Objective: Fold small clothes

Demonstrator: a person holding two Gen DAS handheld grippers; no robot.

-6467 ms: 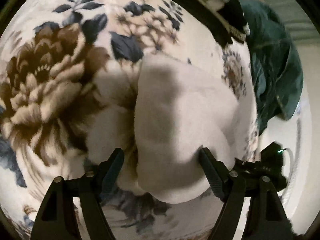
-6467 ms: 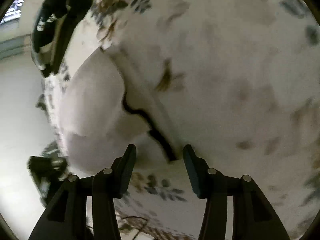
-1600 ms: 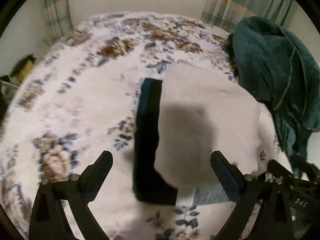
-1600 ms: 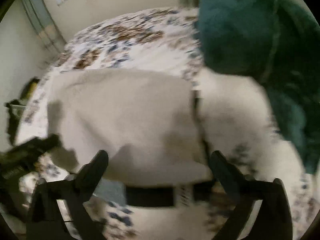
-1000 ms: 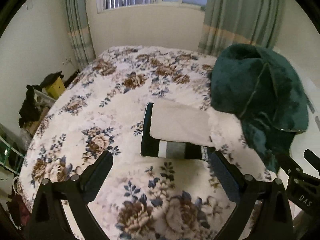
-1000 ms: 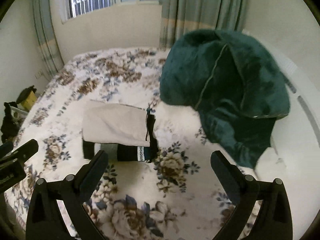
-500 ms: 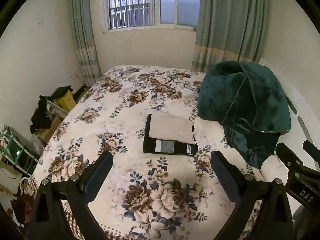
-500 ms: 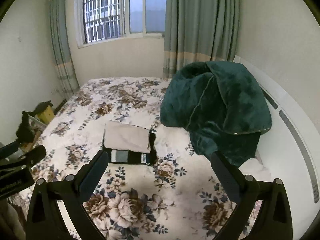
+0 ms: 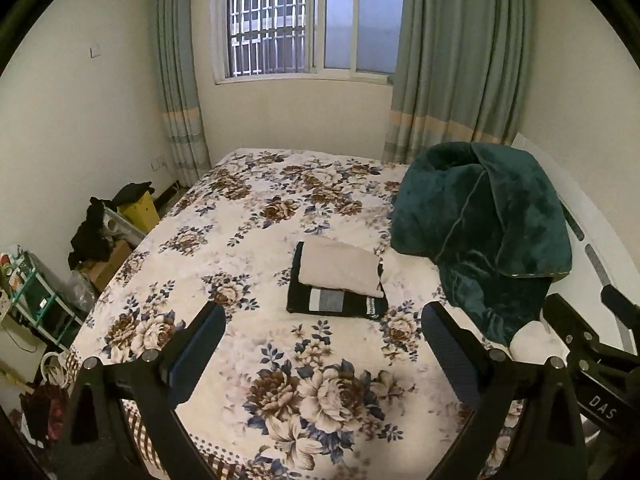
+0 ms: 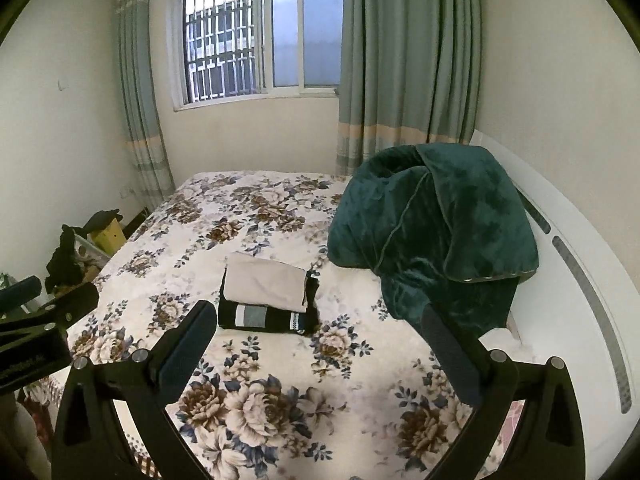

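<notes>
Folded beige cloth garment sits flat on top of a folded black garment with a grey and white stripe panel, 2-piece stack, mid-bed on the cream floral-print bedspread. Beige piece covers the far part of the black one; the striped near edge is exposed.

Rumpled dark green plush blanket is heaped just right of the stack, against the white headboard. Far wall: barred window between grey-green curtains. Left of the bed, on the floor: a yellow box with dark clothing over it.

Left gripper and right gripper are both up in the air on the near side of the bed, well apart from the stack. Fingers on both spread wide, holding nothing.
</notes>
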